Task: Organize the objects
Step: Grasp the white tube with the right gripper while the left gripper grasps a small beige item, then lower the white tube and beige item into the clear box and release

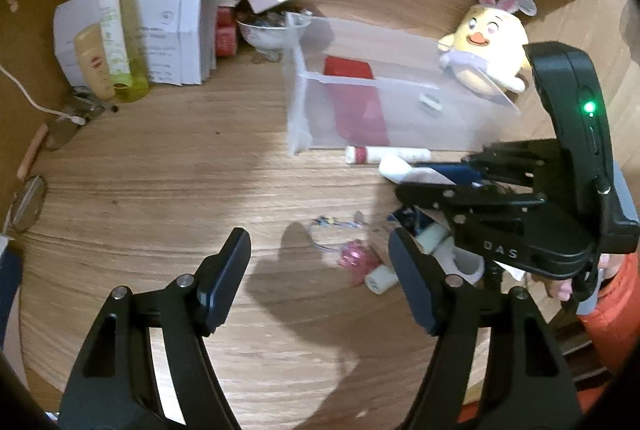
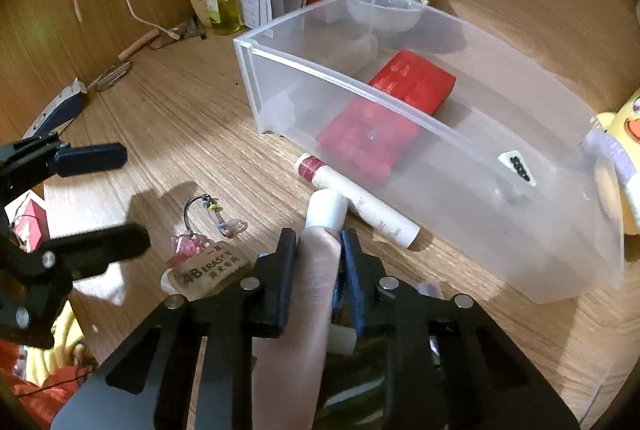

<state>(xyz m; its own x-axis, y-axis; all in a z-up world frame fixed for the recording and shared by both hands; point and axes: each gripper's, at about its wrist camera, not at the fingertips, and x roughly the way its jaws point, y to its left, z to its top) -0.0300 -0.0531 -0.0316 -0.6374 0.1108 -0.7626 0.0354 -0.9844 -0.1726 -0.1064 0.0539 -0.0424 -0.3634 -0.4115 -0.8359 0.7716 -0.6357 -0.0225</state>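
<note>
My right gripper (image 2: 318, 250) is shut on a white squeeze tube (image 2: 320, 270) with a white cap, held just above the wooden desk; it also shows in the left wrist view (image 1: 404, 168). My left gripper (image 1: 320, 270) is open and empty over the bare desk; in the right wrist view it shows at the left (image 2: 128, 198). A clear plastic bin (image 2: 420, 118) holds two red boxes (image 2: 412, 82) and a small white tile (image 2: 518, 166). A second white tube (image 2: 360, 204) lies along the bin's front wall. A pink charm on a cord (image 2: 192, 242) and an eraser (image 2: 208, 270) lie between the grippers.
At the back stand a tall green spray bottle (image 1: 114, 18), a beige bottle (image 1: 92, 62), folded papers (image 1: 176, 30), a bowl (image 1: 272, 30) and stacked books. A yellow plush chick with rabbit ears (image 1: 488, 38) sits behind the bin. Glasses (image 1: 28, 202) and a white cable (image 1: 36, 102) lie at the left.
</note>
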